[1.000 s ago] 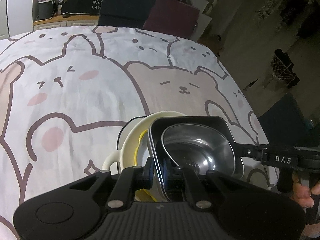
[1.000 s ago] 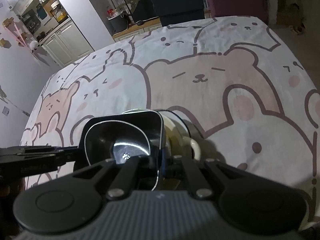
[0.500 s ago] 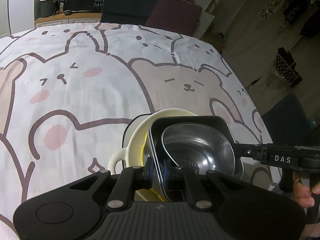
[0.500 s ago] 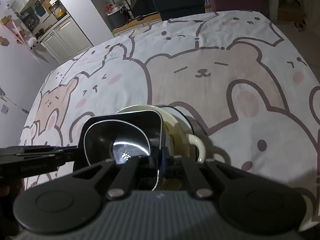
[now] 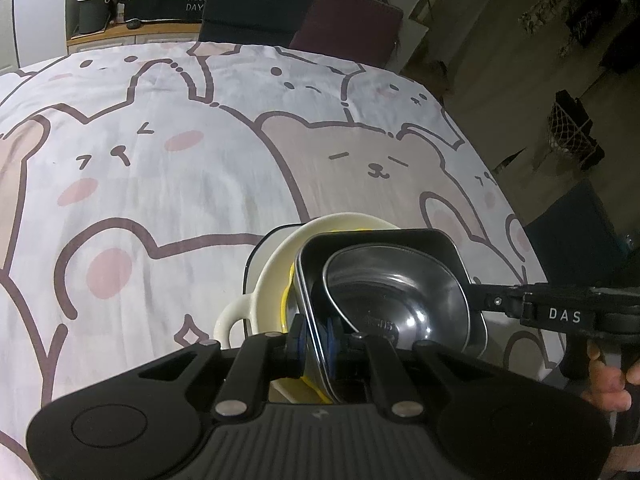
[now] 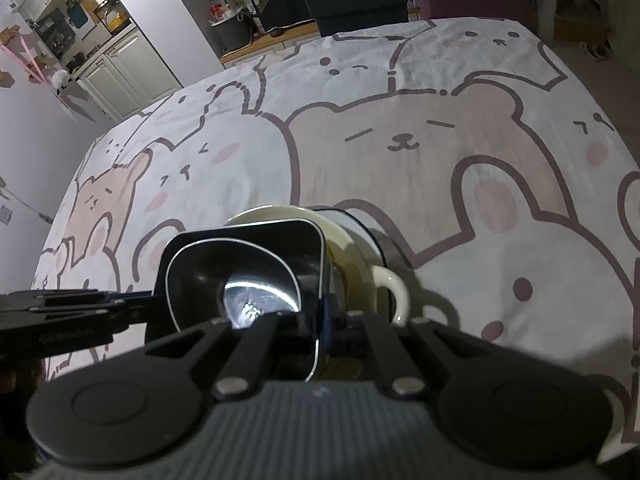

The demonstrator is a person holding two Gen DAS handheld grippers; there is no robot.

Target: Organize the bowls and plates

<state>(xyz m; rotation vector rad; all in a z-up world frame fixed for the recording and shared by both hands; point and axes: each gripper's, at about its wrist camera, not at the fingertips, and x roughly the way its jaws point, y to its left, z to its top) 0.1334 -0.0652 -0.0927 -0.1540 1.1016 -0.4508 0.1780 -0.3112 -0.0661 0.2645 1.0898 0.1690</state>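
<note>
A black square dish point(image 5: 380, 240) with a steel bowl point(image 5: 400, 292) nested in it hangs tilted over a cream two-handled bowl point(image 5: 276, 276) with a yellow inside. My left gripper point(image 5: 316, 332) is shut on the dish's near left rim. My right gripper point(image 5: 480, 300) clamps the opposite rim. In the right wrist view the black dish point(image 6: 248, 232) and steel bowl point(image 6: 240, 280) cover most of the cream bowl point(image 6: 352, 240). There the right gripper point(image 6: 322, 320) pinches the dish's edge and the left gripper point(image 6: 152, 304) comes in from the left.
A dark-rimmed plate point(image 5: 256, 256) peeks out under the cream bowl on the bear-print tablecloth point(image 5: 160, 184). A hand point(image 5: 604, 384) holds the right tool by the table's right edge. Dark chairs point(image 5: 260, 4) stand behind the far edge, and kitchen cabinets point(image 6: 120, 68) lie far left.
Both grips hold as before. The cream bowl's far rim shows a little more beyond the black dish, and the tablecloth has slid slightly down in both views.
</note>
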